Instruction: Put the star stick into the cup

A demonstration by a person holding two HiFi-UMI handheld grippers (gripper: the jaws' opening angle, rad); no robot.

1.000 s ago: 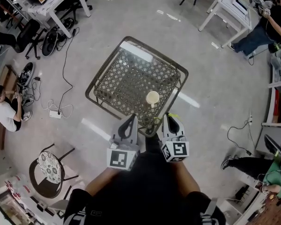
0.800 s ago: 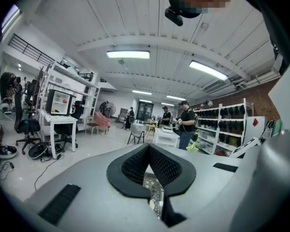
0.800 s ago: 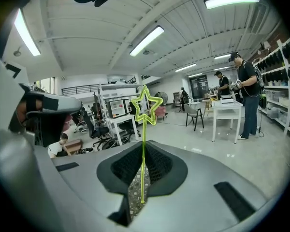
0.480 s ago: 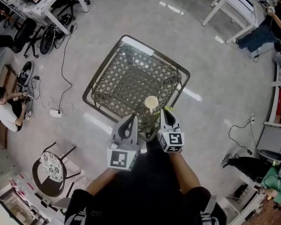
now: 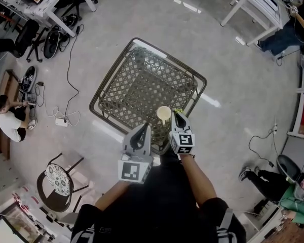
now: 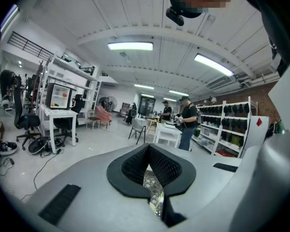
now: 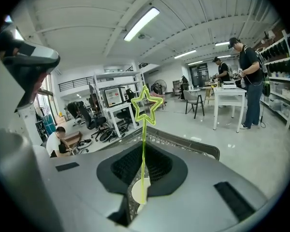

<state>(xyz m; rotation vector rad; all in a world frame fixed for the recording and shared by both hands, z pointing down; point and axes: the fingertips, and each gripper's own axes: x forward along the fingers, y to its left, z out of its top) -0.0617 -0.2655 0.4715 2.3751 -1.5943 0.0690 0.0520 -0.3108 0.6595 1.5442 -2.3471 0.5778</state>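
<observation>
A thin yellow-green star stick (image 7: 143,163), star uppermost, is pinched upright in the right gripper (image 5: 179,119), whose jaws are pressed onto its stem. In the right gripper view the lower end of the stem hangs over the pale cup (image 5: 163,114) seen through the gap beneath the jaws. The cup stands at lower centre of the head view, near the close edge of a dark metal lattice counter (image 5: 142,85). The left gripper (image 5: 141,129), lower left of the cup, has its jaws pressed together on nothing. Risks from here: the slim stem may swivel in the jaws and miss the mouth, a sideways nudge may topple the light cup, or a dropped stick may slip through the lattice.
</observation>
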